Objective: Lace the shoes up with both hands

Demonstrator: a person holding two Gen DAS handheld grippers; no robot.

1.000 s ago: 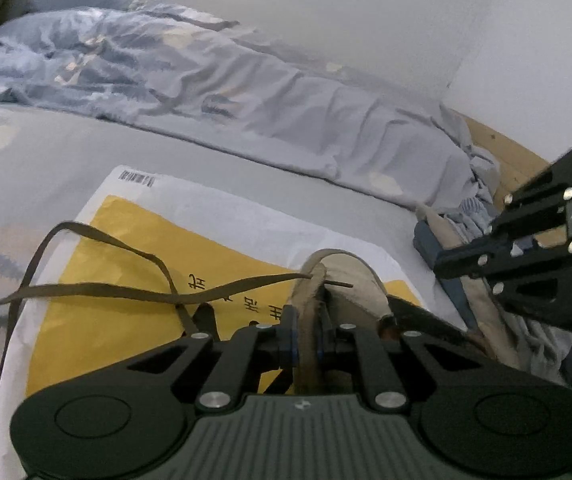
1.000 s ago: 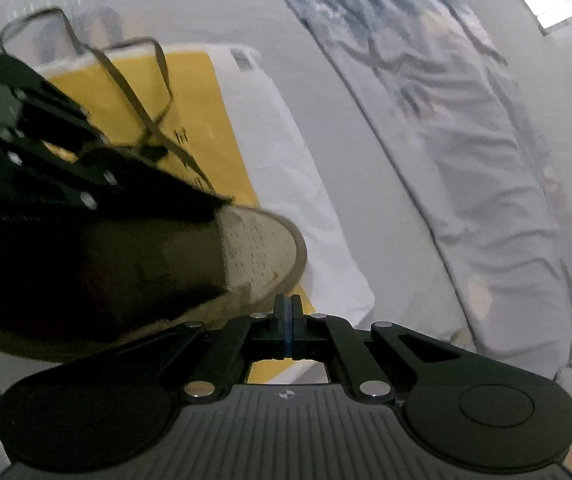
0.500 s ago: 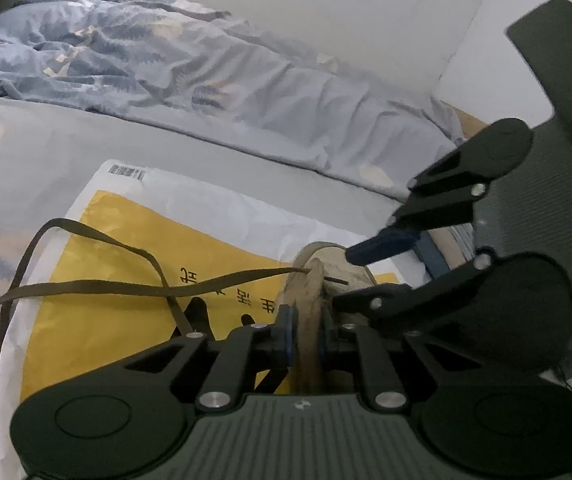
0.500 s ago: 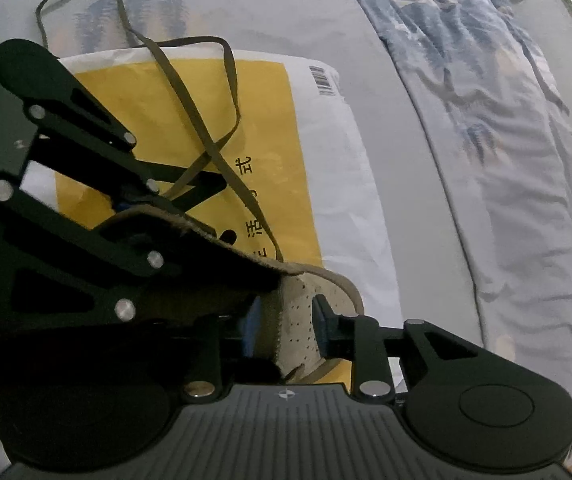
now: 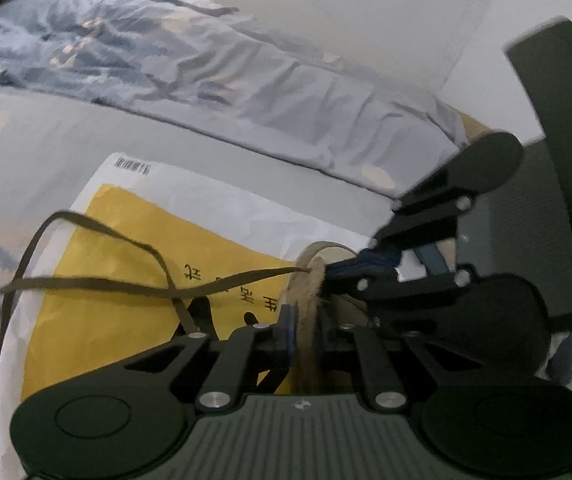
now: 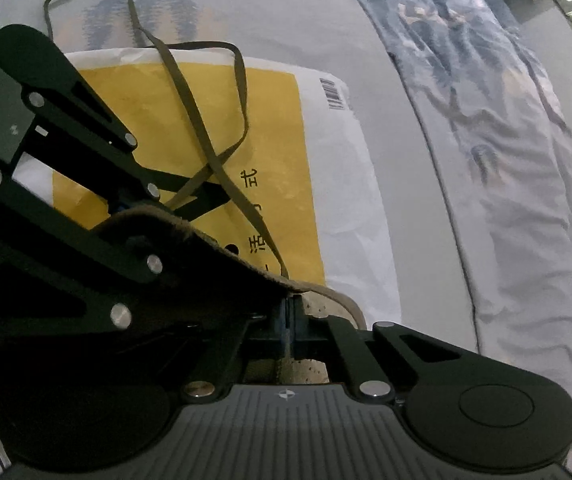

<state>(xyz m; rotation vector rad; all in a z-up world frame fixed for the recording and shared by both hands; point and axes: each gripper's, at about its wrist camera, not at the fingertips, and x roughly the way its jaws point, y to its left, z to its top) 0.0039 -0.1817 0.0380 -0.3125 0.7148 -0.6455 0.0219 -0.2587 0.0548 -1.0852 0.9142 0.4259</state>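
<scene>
Fingers of the left gripper clamp the tan suede shoe's upright edge above the yellow mailer on the bed; the right gripper's fingers are pressed together beside the eyelet, apparently empty. Risk: the slack brown lace snagging or slipping free.

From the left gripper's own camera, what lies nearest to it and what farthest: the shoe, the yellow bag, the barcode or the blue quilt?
1. Shoe: clamped between the left gripper pads, dead centre.
2. Yellow bag: flat under the shoe, spreading left.
3. Barcode: at the bag's far left corner.
4. Quilt: bunched along the back.
</scene>
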